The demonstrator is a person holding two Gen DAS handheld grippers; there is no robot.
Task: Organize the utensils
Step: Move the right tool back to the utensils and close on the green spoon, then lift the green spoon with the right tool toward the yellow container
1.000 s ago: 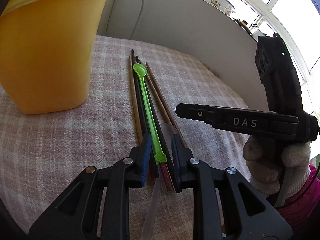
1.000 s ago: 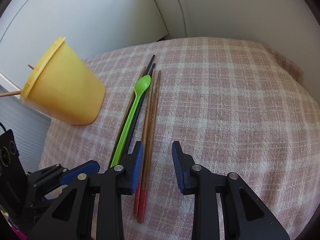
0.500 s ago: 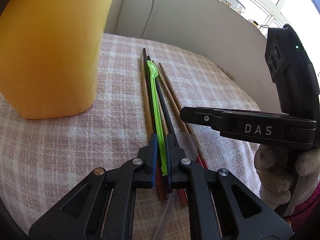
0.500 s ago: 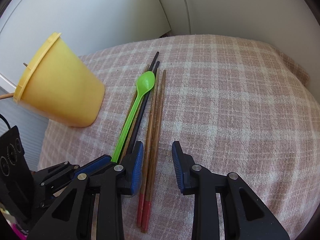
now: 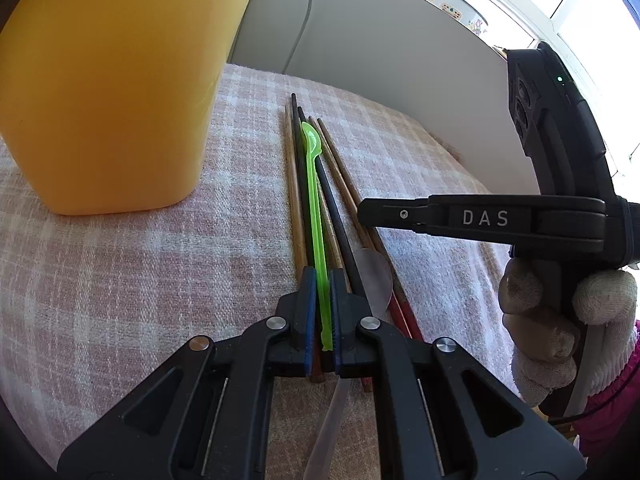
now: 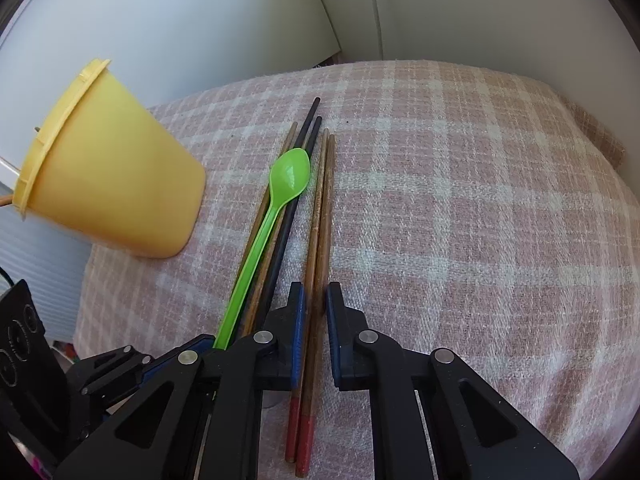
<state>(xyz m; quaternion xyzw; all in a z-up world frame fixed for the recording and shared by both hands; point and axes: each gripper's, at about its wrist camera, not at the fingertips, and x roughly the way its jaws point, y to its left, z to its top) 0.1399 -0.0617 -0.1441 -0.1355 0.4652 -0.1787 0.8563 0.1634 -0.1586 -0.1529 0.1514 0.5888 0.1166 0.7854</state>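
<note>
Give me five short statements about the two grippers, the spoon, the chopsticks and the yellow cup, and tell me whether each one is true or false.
1. The left gripper is shut on the green spoon. True.
2. The green spoon stands inside the yellow cup. False: it lies on the checked cloth among the chopsticks.
3. The right gripper straddles the red-tipped chopsticks. True; whether it has closed on them cannot be told.
4. The yellow cup lies toppled on its side. False: it stands upright on the cloth.
5. The black chopsticks lie apart from the spoon, across the cloth. False: they lie right alongside it.
</note>
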